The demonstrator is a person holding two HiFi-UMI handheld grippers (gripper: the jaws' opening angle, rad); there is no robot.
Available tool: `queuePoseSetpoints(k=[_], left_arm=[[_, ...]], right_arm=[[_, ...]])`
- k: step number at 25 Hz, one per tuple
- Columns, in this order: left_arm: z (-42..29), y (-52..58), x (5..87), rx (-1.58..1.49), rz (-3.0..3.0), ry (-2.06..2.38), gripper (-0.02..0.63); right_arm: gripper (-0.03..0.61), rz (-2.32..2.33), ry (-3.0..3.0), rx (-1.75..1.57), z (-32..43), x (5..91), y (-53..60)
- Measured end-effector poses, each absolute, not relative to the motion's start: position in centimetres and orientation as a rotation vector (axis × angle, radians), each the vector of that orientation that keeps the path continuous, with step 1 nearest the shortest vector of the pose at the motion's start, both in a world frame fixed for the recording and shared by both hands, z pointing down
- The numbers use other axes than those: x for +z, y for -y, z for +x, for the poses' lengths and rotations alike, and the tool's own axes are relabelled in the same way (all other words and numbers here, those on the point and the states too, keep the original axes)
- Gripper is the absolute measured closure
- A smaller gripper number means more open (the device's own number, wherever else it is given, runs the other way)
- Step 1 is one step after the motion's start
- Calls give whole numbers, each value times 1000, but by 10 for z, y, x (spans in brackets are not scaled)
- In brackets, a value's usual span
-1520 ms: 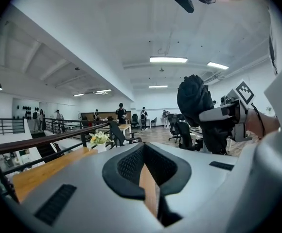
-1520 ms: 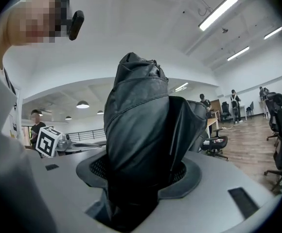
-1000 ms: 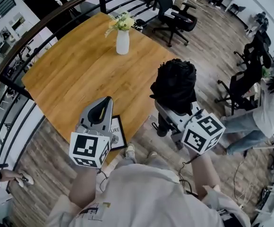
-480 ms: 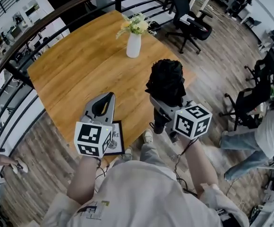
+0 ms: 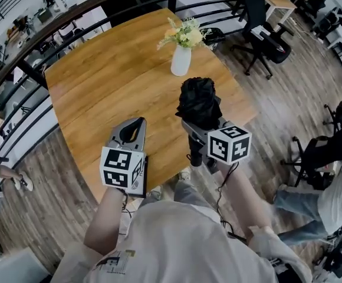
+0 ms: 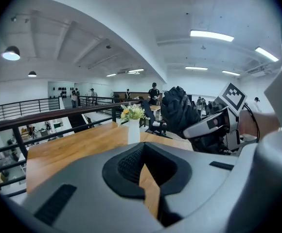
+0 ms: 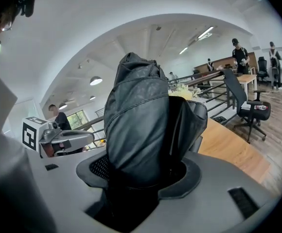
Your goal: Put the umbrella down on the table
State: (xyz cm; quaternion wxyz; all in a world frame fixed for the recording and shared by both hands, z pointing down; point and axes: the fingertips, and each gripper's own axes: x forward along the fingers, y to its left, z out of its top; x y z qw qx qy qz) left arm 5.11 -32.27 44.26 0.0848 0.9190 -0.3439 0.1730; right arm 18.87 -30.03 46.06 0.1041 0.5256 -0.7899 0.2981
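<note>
The right gripper (image 5: pixel 200 127) has its fingers (image 7: pixel 219 188) closed on a folded black umbrella (image 5: pixel 199 101). The crumpled canopy bundle juts out ahead of them, and the dark handle end hangs below the gripper body. The umbrella is up in the air above the near right part of the wooden desk (image 5: pixel 112 81), not resting on it. It tilts forward toward a white vase (image 5: pixel 181 61) of pale flowers (image 5: pixel 186 34) standing near the desk's far edge. The left gripper (image 5: pixel 137 124) hovers beside it over the near edge of the desk. Its fingers (image 6: pixel 82 178) are drawn together with only a thin slit between the pads and nothing in them. A dark railing (image 5: pixel 71 22) curves round the desk's far side, and a black office chair (image 5: pixel 265 31) stands beyond on the plank floor.
</note>
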Motion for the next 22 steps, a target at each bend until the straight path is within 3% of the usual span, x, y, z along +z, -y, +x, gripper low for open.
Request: queuePoseSetpoints(k=[22], left_arm=[[92, 371, 590, 714, 2295, 1143, 597]], right_arm=[[304, 1065, 2138, 1073, 206, 655, 402]])
